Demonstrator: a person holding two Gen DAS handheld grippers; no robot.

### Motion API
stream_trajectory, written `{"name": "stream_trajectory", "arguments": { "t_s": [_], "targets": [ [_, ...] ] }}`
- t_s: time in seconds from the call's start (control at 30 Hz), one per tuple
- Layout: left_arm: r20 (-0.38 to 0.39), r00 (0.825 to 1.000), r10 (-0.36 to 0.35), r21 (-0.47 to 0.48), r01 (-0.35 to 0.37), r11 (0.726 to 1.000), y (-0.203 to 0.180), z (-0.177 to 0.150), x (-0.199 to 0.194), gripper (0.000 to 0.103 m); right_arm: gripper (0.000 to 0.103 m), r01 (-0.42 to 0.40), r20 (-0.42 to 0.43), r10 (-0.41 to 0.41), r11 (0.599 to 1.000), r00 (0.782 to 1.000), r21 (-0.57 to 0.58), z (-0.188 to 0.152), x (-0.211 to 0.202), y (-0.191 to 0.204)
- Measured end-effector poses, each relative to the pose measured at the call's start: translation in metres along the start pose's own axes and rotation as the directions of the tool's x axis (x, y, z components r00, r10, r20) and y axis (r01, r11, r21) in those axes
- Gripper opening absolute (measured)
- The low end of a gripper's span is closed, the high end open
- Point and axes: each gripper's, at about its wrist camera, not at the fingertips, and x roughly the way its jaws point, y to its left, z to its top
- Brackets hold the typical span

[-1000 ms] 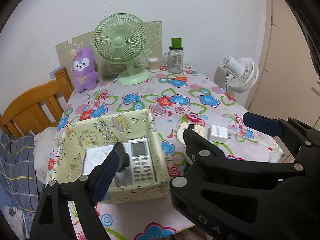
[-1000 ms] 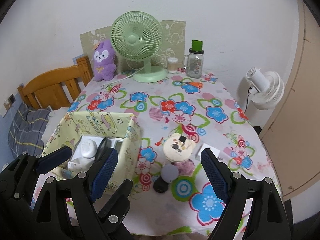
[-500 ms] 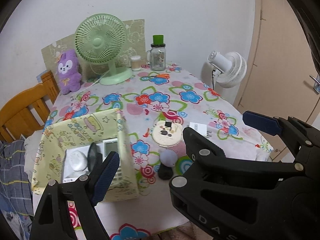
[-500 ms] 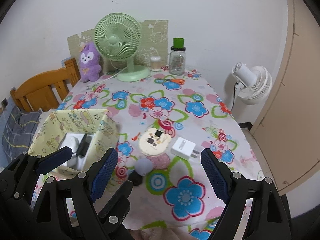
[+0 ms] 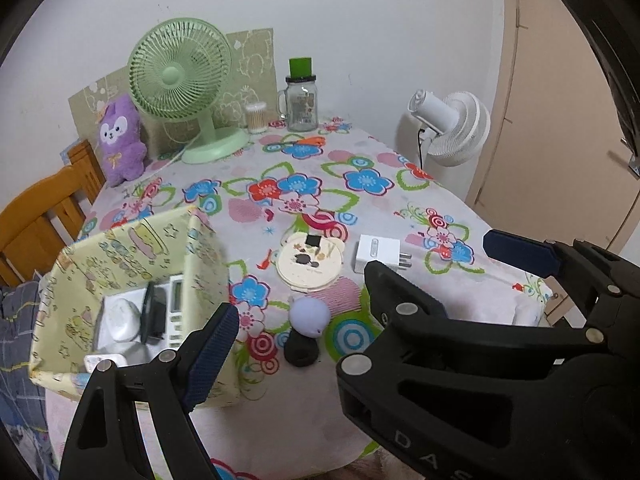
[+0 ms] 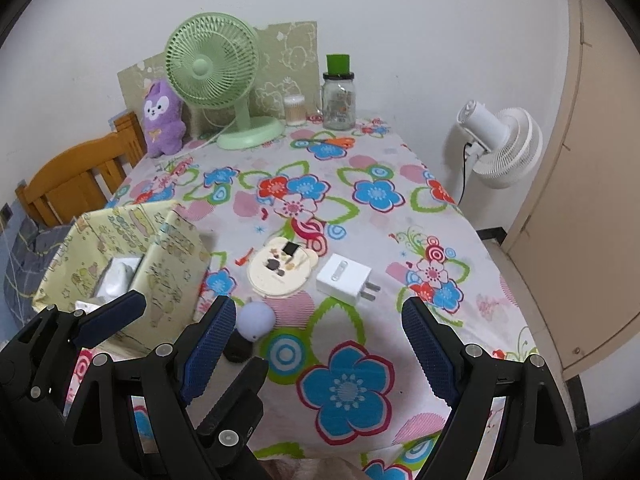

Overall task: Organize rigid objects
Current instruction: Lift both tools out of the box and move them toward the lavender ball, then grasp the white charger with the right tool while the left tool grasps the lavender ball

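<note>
- Charger (image 6: pixel 343 279) lies on our table (image 6: pixel 384 240), ahead of our right gripper (image 6: pixel 320 344), between its spread, empty fingers (image 6: pixel 426 350).
- Our left gripper (image 5: pixel 360 300) gapes too, empty, beside the box (image 5: pixel 120 264).

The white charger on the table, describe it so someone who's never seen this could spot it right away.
Start at the yellow box on the flowered table. Right of it lies a round cream disc, and the charger lies just right of that. It is the only white block, with two metal prongs.
</note>
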Motion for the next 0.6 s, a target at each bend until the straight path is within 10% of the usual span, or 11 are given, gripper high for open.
{"name": "stream_trajectory", "arguments": {
  "t_s": [0.6],
  "targets": [
    [-0.026,0.993,0.114,-0.095,-0.116,0.989,-0.013,-0.024,0.050,0.090,0.088,0.004,-0.039,-0.004,1.000,0.999,0.003,-0.024,0.053,-0.027]
  ]
}}
